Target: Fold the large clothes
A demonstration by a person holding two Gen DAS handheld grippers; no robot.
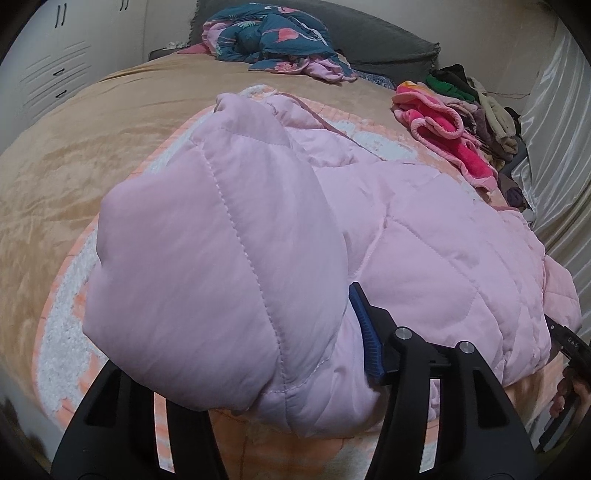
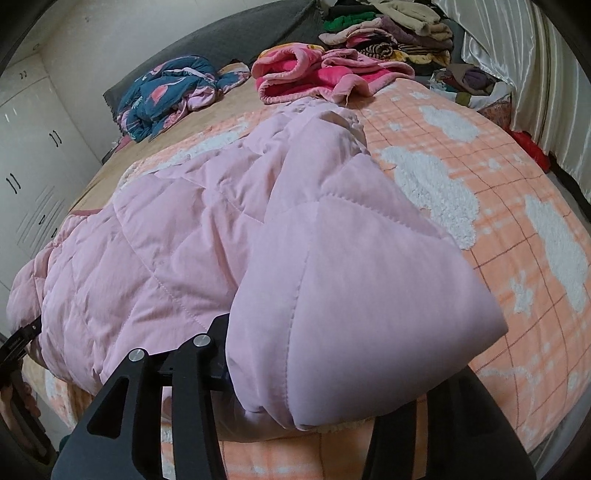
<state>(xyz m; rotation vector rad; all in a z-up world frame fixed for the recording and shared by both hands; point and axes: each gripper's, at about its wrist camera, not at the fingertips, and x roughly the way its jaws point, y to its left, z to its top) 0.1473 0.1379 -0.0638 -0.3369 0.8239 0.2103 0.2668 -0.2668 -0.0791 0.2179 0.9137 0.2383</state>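
A pale pink quilted jacket [image 1: 406, 240] [image 2: 166, 240] lies spread on an orange-and-white checked blanket [image 2: 498, 221] on the bed. In the left wrist view, a folded puffy part bulges between the fingers of my left gripper [image 1: 236, 314]. It covers the left finger, while the blue pad [image 1: 364, 325] of the right finger shows bare beside it. In the right wrist view, another fold lies across my right gripper [image 2: 340, 332]. It hides the right finger, and the left fingertip [image 2: 221, 321] shows at the fold's edge. Both sets of jaws stand apart around the cloth.
A blue flamingo-print garment [image 1: 273, 37] lies near the grey pillow [image 1: 369, 37]. A bright pink fleece [image 2: 314, 74] and a stack of folded clothes [image 2: 399, 33] sit by the shiny curtain [image 1: 554, 129]. The tan bedspread [image 1: 74, 166] stretches toward the white wardrobe [image 1: 55, 55].
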